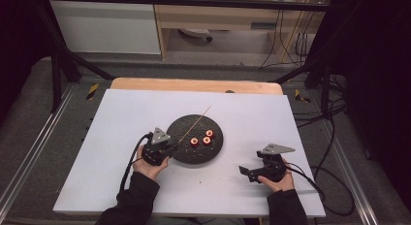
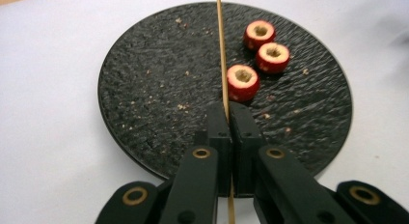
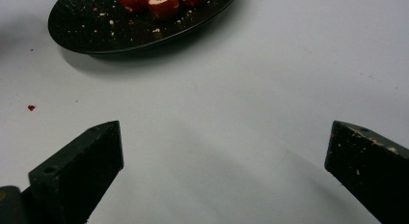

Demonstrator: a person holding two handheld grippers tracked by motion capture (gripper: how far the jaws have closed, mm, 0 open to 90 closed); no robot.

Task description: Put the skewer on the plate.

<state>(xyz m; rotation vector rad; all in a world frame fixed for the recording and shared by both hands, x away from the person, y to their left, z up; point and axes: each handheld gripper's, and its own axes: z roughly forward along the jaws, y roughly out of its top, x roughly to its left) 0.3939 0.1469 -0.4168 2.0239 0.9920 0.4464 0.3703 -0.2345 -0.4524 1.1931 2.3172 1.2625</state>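
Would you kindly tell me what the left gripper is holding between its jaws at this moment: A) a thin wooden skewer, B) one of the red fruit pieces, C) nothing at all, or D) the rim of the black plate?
A: the left gripper has its jaws shut on the thin wooden skewer, which runs out over the black plate beside the three red fruit pieces.

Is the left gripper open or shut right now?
Shut. In the left gripper view the left gripper has its jaws pressed together on the thin wooden skewer, which runs out over the black plate.
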